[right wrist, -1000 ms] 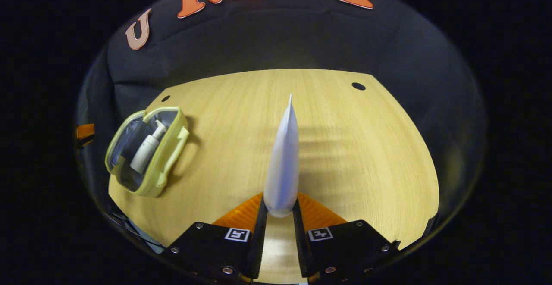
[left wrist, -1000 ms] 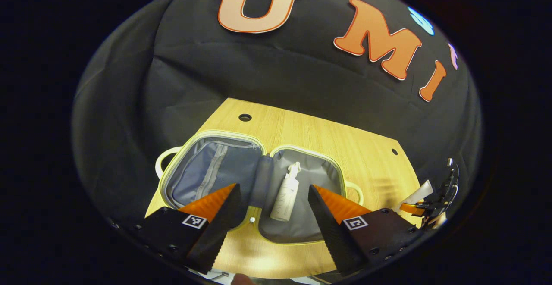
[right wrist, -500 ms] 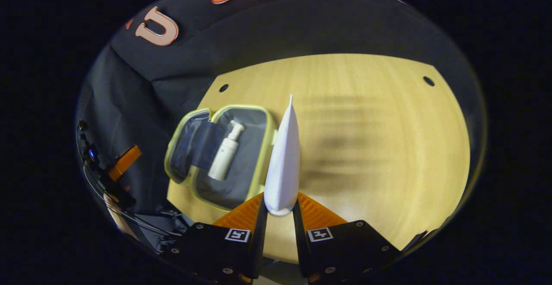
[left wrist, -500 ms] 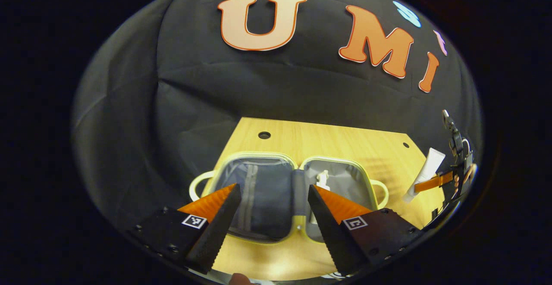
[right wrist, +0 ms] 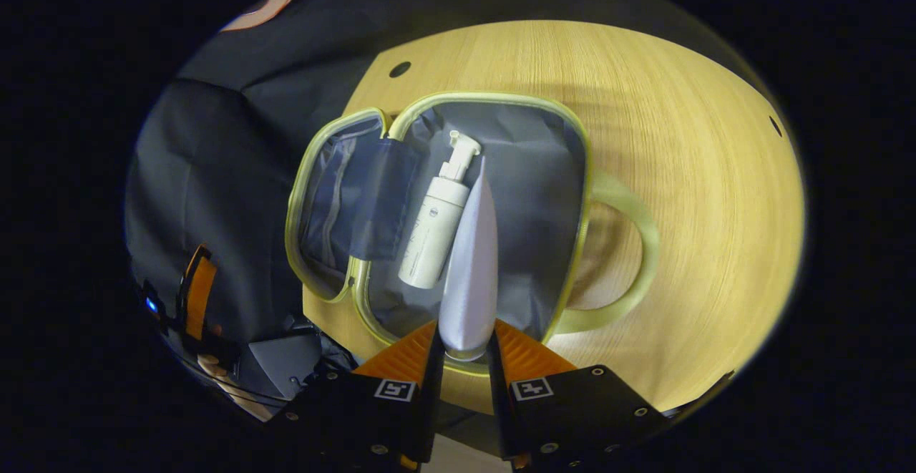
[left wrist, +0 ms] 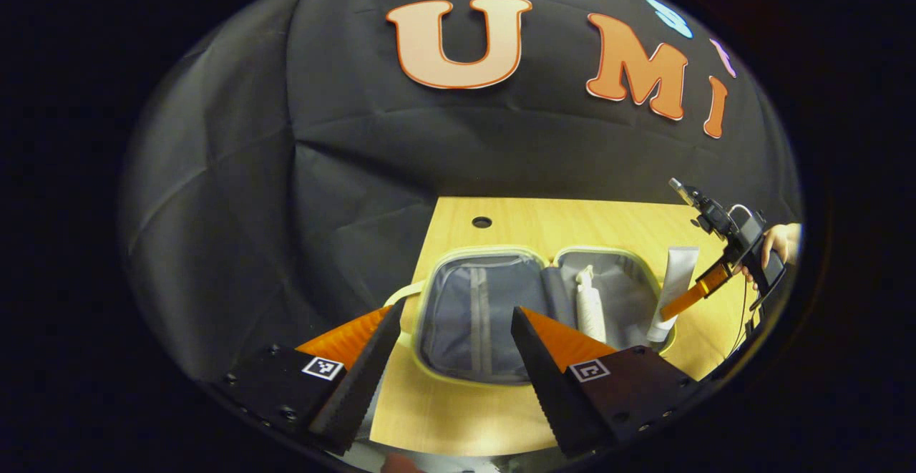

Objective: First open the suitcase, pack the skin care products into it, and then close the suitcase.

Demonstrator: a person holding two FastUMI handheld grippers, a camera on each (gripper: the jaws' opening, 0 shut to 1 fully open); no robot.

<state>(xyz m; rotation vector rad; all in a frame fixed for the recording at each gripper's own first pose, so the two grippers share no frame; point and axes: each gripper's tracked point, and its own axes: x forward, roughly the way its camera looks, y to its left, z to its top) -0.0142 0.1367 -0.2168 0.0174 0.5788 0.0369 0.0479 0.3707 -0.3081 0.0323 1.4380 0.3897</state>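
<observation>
A small yellow-green suitcase [right wrist: 581, 194] lies wide open on the wooden table [right wrist: 701, 144], grey lining up. A white pump bottle [right wrist: 436, 222] rests in its right half. My right gripper [right wrist: 464, 348] is shut on a white tube [right wrist: 471, 265], held just above that half beside the bottle. In the left gripper view the suitcase [left wrist: 429, 294] sits ahead, with the bottle [left wrist: 591, 310] and the tube [left wrist: 673, 290] hanging over its right rim from the right gripper [left wrist: 687, 303]. My left gripper [left wrist: 452, 326] is open and holds nothing, near the table's front edge.
A hand [left wrist: 778, 242] holds the right gripper at the table's right side. The suitcase's handles [right wrist: 630, 244] stick out on both sides. Round holes [left wrist: 481, 222] mark the table's far edge. Bare wood [right wrist: 715, 208] lies right of the suitcase.
My right gripper has carried the tube left from over the bare table to above the suitcase's right half. My left gripper has drawn back and shifted left, still open.
</observation>
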